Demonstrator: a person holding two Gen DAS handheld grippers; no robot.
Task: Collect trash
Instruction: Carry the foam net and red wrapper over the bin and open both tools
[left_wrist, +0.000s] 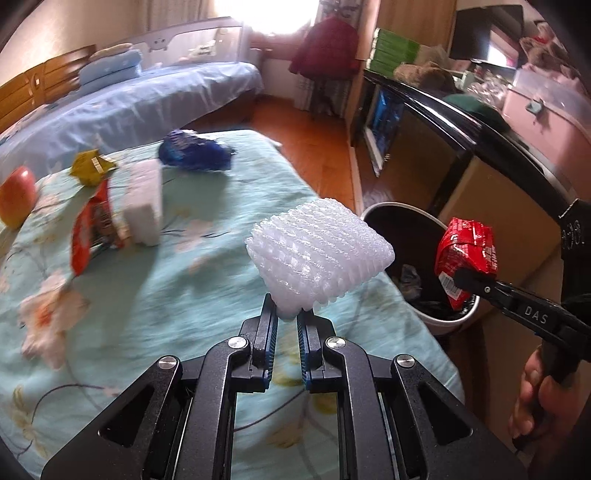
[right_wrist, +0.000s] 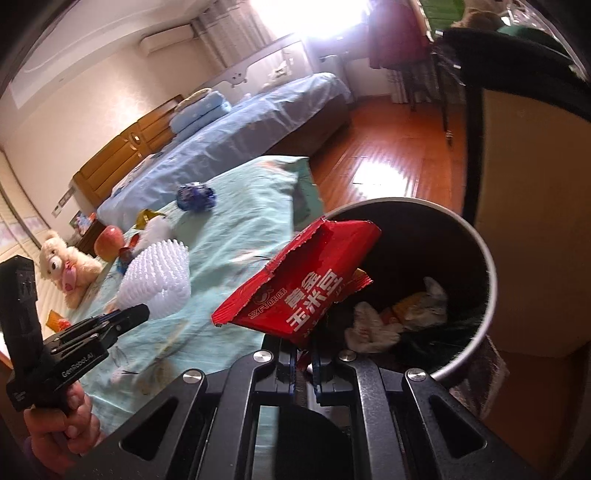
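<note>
Left gripper (left_wrist: 287, 314): pinching foam net (left_wrist: 319, 254); right gripper (right_wrist: 303, 360): pinching red wrapper (right_wrist: 301, 291), bin (right_wrist: 480, 240) just beyond

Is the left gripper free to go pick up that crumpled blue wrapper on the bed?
Probably not yet. The left gripper is shut on a white foam fruit net, so it has no free grip. Nothing stands between it and the blue wrapper on the bed.

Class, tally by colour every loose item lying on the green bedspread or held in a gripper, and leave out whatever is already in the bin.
Red wrappers: 2
White items: 2, foam fruit net, block
Blue wrapper: 1
Yellow wrapper: 1
Red-orange apple: 1
Total: 7
</note>
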